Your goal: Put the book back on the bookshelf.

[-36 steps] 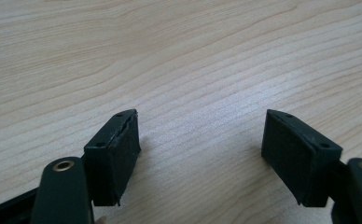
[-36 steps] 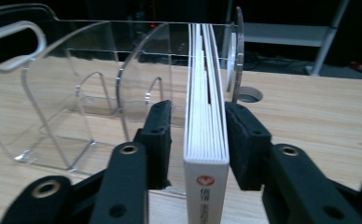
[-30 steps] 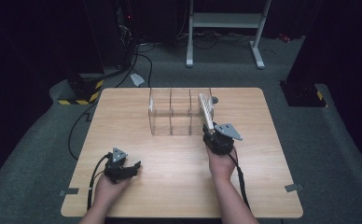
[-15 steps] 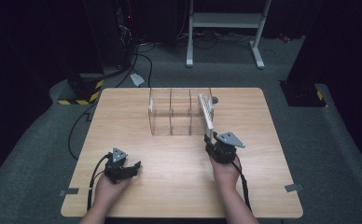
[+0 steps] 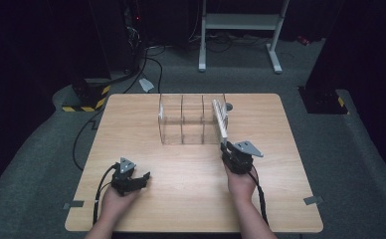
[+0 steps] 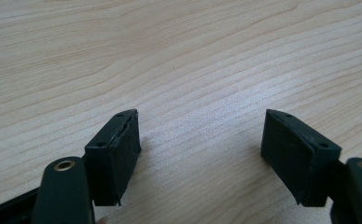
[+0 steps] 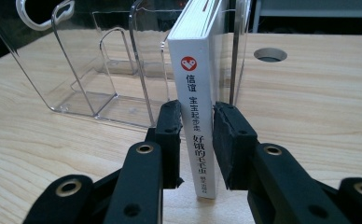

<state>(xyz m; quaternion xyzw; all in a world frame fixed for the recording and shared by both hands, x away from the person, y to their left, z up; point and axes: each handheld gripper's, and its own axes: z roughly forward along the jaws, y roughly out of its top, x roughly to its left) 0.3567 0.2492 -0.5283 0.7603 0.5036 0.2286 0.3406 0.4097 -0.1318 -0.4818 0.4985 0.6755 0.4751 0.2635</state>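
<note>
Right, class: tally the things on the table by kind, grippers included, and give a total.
White book, standing in the rack's end compartment: 1
Clear rack with three compartments: 1
Grippers, right gripper and left gripper: 2
Total: 4

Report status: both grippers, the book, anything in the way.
Right gripper jaws just closed on the book spine, book upright in the clear rack's end slot. Left gripper open, idle on the table. Nothing blocking.

The clear rack (image 5: pixel 191 119) blocks the table's (image 5: pixel 131 124) far middle; bare wood surrounds it.
</note>
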